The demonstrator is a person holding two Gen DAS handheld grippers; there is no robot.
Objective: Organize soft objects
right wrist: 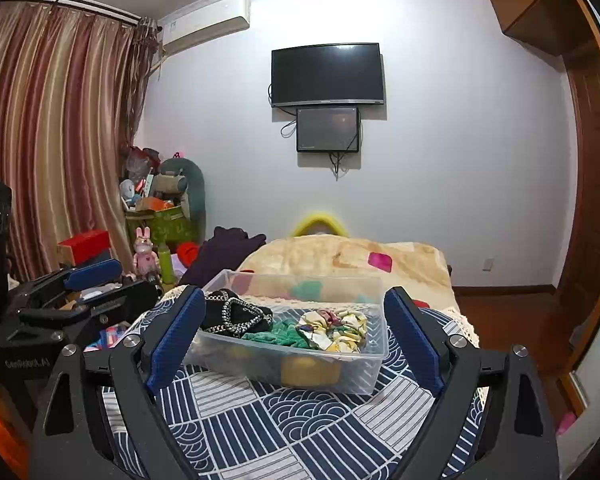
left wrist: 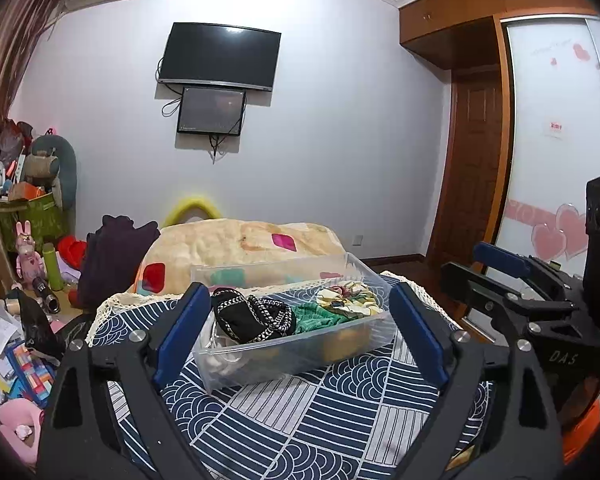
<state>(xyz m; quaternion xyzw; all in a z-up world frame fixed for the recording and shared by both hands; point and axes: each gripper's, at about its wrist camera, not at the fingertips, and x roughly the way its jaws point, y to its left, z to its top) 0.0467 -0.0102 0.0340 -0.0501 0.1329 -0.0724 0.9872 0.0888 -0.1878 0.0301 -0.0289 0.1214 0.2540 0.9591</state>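
A clear plastic bin [left wrist: 300, 354] [right wrist: 364, 376] stands on a blue-and-white patterned cloth [left wrist: 300, 420] [right wrist: 260, 428]. It holds a black item with white trim [left wrist: 252, 316] [right wrist: 232, 314], a green cloth [left wrist: 320, 316] [right wrist: 284, 336] and a floral yellow cloth [left wrist: 348, 298] [right wrist: 336, 326]. My left gripper [left wrist: 300, 332] is open and empty, its blue pads either side of the bin's near end. My right gripper [right wrist: 296, 336] is open and empty, also straddling the bin. Each gripper shows in the other's view: the right [left wrist: 500, 280], the left [right wrist: 92, 284].
A cream quilt [left wrist: 244, 248] [right wrist: 340, 256] lies behind the bin. A dark garment [left wrist: 112, 256] [right wrist: 224, 252] sits left of it. Toys, boxes and papers clutter the left side [left wrist: 24, 320] [right wrist: 152, 240]. A wooden wardrobe and door [left wrist: 476, 160] stand right.
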